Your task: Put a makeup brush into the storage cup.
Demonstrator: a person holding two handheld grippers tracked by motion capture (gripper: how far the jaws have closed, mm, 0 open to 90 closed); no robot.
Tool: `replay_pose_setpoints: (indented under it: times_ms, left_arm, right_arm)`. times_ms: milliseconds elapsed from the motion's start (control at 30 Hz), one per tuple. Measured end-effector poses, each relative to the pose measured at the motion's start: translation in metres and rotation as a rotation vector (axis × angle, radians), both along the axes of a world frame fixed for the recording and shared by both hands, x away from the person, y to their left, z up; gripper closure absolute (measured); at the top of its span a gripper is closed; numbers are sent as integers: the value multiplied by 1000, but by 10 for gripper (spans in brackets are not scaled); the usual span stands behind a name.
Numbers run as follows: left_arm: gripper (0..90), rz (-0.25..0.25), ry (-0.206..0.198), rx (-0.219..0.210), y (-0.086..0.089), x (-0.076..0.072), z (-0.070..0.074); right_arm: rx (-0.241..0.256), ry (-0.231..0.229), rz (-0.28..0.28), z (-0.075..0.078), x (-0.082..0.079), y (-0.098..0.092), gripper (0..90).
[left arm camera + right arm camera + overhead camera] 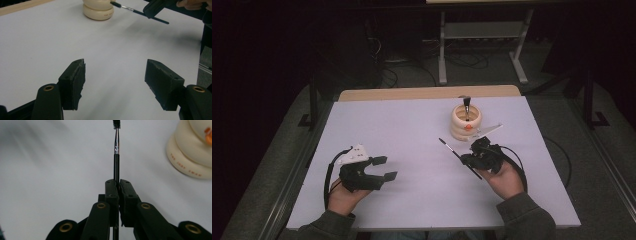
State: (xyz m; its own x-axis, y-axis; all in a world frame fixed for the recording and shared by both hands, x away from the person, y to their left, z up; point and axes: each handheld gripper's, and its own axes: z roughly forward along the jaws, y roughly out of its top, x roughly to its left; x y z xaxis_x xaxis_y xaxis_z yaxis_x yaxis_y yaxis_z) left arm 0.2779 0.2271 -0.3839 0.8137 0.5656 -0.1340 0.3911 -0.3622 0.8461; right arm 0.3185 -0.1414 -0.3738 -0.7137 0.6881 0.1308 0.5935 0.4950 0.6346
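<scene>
Brush in grip: thin black spoolie brush, handle pinched between the jaws of my right gripper; bristle tip points to about 10 o'clock in the high view, handle tail runs back to 4 o'clock past my hand.
Brush location: held over the white table cover, right of centre, just at 7 o'clock of the holder; can't tell whether the tail touches the cover.
Right gripper: jaws clamped tight on the handle, no gap visible in the right gripper view.
Left gripper: my left gripper sits at 8 o'clock on the table, jaws spread wide, nothing between them; in the left gripper view only bare cover lies in that gap.
Holder: cream stacked-ring holder at about 1 o'clock from table centre, orange mark on its front, small lettering on its lowest ring.
Second brush: dark makeup brush stands upright in the holder, bristles up.
Obstructions: holder is near the held brush tip but apart from it; path between my two grippers is open cover.
Surroundings: wooden table edge at 12 o'clock, metal stand legs on the floor behind, cables on the floor.
Counts: 2 brushes, 1 holder, 2 grippers.
</scene>
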Motion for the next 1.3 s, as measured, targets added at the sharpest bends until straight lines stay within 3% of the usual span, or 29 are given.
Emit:
replay_pose_setpoints:
  times_ms: [400,533,700,767,867,967,1133,1167,1300]
  left_arm:
    - [330,-69,13,-22,-14,-3,4]
    - [357,-89,13,-35,-19,0,7]
    - [405,-119,20,-61,-29,4,10]
    - [426,-130,31,-72,-33,9,8]
    - [451,-156,99,-109,-38,17,2]
    - [476,-172,105,-116,-43,19,1]
    - [528,-178,111,-105,-48,22,6]
    - [541,-187,109,-99,-48,24,7]
    - [579,-192,143,-135,-51,27,5]
  right_arm:
    - [75,-62,105,22,-15,22,849]
    - [124,-79,154,26,-15,30,849]
    - [130,-124,219,32,-23,39,849]
    - [128,-122,235,32,-24,42,850]
    - [114,-110,247,27,-26,48,850]
    - [115,-105,260,21,-27,54,849]
    - [181,-98,292,9,-27,58,850]
    - [171,-99,296,7,-26,59,850]
    - [173,-101,305,3,-28,59,849]
